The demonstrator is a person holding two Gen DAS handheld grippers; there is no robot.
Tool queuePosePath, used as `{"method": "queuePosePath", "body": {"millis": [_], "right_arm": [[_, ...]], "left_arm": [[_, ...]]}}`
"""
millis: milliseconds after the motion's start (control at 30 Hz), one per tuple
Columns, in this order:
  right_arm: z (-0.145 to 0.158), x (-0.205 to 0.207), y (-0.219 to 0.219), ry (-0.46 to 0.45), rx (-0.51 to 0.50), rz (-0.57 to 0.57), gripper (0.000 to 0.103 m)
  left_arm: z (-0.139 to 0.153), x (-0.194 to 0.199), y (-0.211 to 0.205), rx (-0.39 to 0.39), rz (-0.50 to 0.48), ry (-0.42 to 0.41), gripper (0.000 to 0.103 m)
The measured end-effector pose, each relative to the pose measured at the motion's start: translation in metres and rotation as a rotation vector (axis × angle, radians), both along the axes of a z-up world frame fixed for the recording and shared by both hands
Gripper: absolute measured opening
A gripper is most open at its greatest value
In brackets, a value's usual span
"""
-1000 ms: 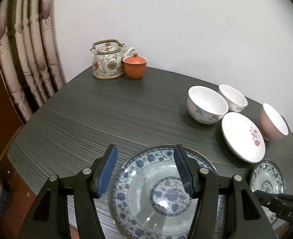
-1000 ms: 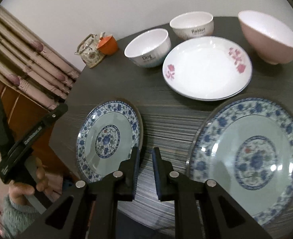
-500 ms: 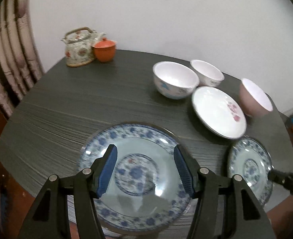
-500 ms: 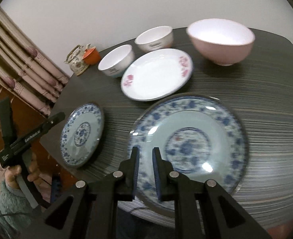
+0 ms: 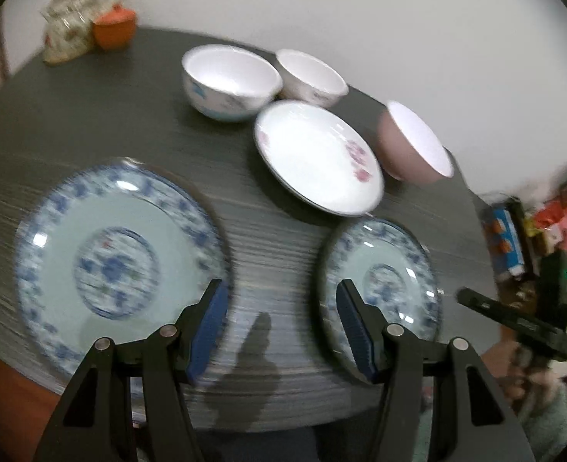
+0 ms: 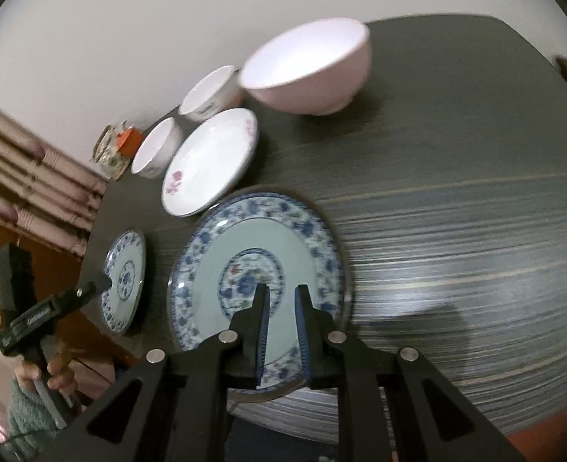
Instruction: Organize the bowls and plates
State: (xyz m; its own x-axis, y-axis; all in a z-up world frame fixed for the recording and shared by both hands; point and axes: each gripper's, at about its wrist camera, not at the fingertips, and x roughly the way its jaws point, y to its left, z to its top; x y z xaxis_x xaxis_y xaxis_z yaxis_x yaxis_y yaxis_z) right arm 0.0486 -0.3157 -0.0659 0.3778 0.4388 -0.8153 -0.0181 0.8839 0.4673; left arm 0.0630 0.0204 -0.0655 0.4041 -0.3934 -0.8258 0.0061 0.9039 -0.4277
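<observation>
Seven pieces of crockery lie on the dark striped table (image 5: 91, 123), arranged here relative to the white plate with pink flowers (image 5: 318, 158) near its middle. Behind that plate stand two white bowls, the nearer (image 5: 229, 81) to its left and the farther (image 5: 310, 77) touching the first; a pink bowl (image 5: 414, 142) sits just to its right. In front of it lie two blue-patterned plates: one blue plate (image 5: 117, 258) to the front left and another (image 5: 379, 285) to the front right, close to the table edge. Far behind and left of the flowered plate, at the table's back corner, are a floral teapot (image 5: 67, 27) and an orange lidded cup (image 5: 114, 30), blurred. The left gripper (image 5: 279, 315) hangs with jaws apart and empty over bare tabletop between the two blue plates. The right gripper (image 6: 283, 304) has its jaws nearly together, grasping nothing, above one blue plate's near half.
</observation>
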Motion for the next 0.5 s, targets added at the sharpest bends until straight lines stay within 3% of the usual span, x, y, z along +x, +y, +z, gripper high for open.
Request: {"method": "queuePosePath", "body": {"millis": [200, 500], "right_arm": [[-0.02, 0.004, -0.018, 0.045, 0.018, -0.036, 0.015], [-0.04, 0.006, -0.029, 0.091, 0.065, -0.066, 0.015]], "left_arm": [[-0.014, 0.006, -0.017, -0.102, -0.011, 0.102, 0.055], [-0.031, 0.016, -0.032, -0.175, -0.008, 0.21, 0.054]]}}
